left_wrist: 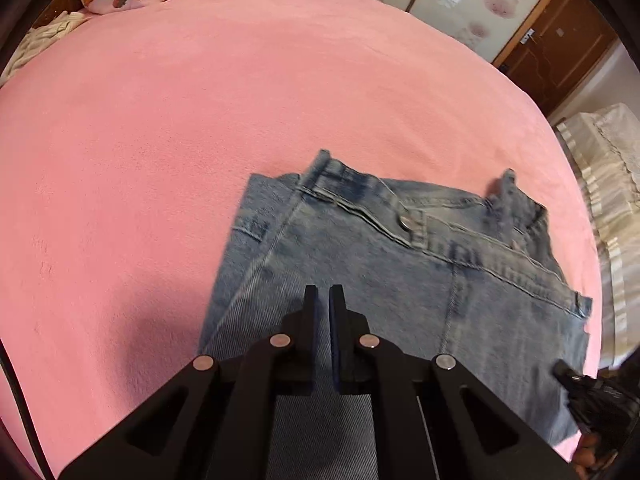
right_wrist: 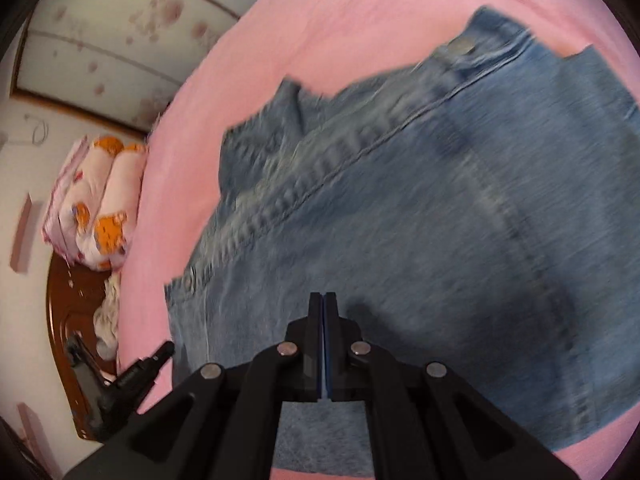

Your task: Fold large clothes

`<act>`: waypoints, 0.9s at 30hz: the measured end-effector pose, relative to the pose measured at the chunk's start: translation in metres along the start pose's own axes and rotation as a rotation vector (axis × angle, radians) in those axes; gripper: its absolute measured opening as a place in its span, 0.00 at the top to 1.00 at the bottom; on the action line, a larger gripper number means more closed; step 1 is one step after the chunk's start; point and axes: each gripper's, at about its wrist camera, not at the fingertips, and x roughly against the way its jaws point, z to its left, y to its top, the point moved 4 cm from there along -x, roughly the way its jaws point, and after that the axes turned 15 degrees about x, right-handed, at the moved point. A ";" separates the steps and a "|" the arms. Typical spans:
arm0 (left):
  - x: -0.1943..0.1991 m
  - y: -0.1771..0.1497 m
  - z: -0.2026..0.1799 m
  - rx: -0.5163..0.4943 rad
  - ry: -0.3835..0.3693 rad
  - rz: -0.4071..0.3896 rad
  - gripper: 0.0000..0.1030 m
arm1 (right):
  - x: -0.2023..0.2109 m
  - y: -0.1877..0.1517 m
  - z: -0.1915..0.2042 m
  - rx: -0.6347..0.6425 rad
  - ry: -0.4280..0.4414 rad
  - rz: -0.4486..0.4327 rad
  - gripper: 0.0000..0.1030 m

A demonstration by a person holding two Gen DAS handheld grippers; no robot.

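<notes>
The folded light-blue denim jeans (left_wrist: 400, 280) lie flat on the pink fleece bed (left_wrist: 200, 140), waistband toward twelve o'clock. Both the left claw (left_wrist: 324, 292) and right claw (right_wrist: 323, 298) hover pressed together, pinching nothing. Next, I judge, grip matching corners so the edges align.

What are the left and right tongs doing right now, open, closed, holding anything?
Left tongs: closed, nothing visibly gripped, above the jeans.
Right tongs: closed, nothing visibly between them, also over the jeans.
</notes>
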 end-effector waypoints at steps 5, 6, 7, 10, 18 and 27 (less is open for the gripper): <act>0.020 -0.016 -0.001 -0.052 0.018 -0.015 0.97 | -0.021 -0.012 0.020 0.061 -0.056 0.094 1.00; 0.024 -0.019 0.001 -0.052 0.021 -0.015 0.97 | -0.024 -0.014 0.024 0.088 -0.101 0.121 1.00; 0.027 -0.022 0.002 -0.054 0.021 -0.011 0.97 | -0.022 -0.021 0.023 0.105 -0.136 0.140 1.00; 0.039 -0.036 0.013 -0.044 0.026 0.015 0.97 | -0.022 -0.027 0.022 0.109 -0.159 0.161 1.00; 0.062 -0.087 0.062 0.143 -0.042 0.146 0.94 | -0.037 -0.036 0.029 0.222 -0.284 0.209 1.00; 0.069 -0.137 0.119 0.445 -0.170 0.254 0.89 | -0.034 -0.037 0.006 0.105 -0.188 0.210 1.00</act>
